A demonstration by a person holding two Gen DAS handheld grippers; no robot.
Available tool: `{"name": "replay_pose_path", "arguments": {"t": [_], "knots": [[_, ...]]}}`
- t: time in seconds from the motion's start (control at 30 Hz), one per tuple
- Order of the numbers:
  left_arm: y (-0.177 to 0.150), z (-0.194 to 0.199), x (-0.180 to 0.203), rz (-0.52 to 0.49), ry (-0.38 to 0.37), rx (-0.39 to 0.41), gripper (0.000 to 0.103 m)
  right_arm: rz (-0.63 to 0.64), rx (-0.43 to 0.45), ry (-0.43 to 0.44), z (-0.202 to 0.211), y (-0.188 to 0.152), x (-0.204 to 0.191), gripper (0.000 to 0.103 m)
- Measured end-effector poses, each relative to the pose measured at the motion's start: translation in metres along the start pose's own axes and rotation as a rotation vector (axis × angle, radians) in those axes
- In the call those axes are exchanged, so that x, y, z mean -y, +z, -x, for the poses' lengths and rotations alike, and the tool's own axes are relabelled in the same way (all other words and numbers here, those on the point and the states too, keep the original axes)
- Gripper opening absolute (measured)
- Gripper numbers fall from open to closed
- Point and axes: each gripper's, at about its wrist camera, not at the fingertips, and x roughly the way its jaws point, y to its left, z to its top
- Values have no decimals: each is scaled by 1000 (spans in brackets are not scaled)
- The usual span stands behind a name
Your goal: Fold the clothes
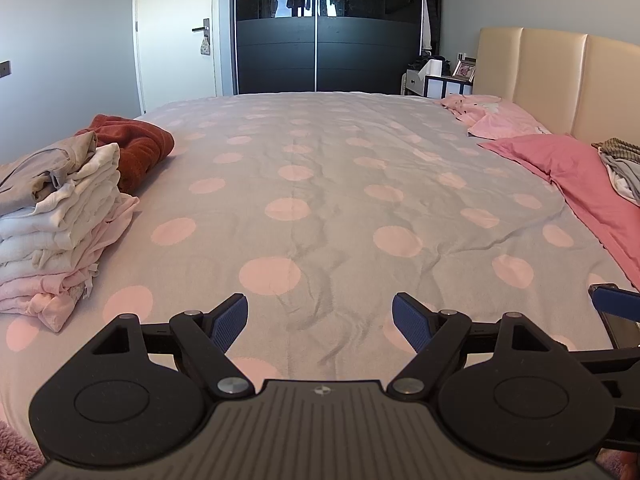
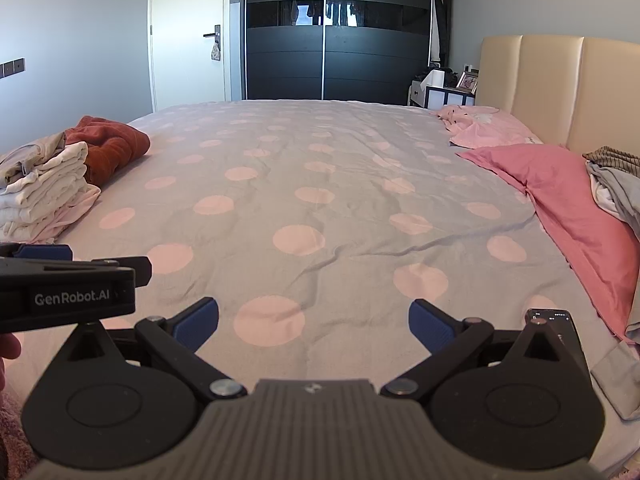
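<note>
Folded clothes (image 1: pixel 60 216) sit stacked well ahead and to the left of the left gripper (image 1: pixel 320 322), at the bed's left edge, with a rust-red garment (image 1: pixel 136 148) just behind the stack. An unfolded heap (image 2: pixel 616 184) lies far right of the right gripper (image 2: pixel 314 322) on the pink pillow (image 2: pixel 560 196). Both grippers hover wide open, holding nothing, over the bare dotted bedspread (image 1: pixel 320 184), which stretches clear ahead. The stack's long axis cannot be told.
</note>
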Motion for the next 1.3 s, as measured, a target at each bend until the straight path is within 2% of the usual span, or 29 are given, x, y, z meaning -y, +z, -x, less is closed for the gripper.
{"name": "replay_pose_path", "arguments": {"t": [0.43,0.6,0.8,0.97,1.07,1.2,1.3], "knots": [[-3,-8,5,-33,3,-26,79,24,-31,15,-5,-1,6,102],[-4,-21,2,-47,-3,-61,79,-3,-64,30,-10,9,34,102],[3,-39,-3,-43,52,-70,79,-119,-95,-51,-26,30,107,101],[11,-51,-10,-14,75,-75,79,-147,-93,-182,-42,51,189,97],[13,-58,-10,-7,91,-84,79,-105,-74,-320,-51,62,249,95],[14,-71,-5,-26,120,-97,79,-82,-89,-473,-69,75,327,83],[13,-84,-3,-25,123,-126,79,-92,-90,-578,-84,82,382,79]]}}
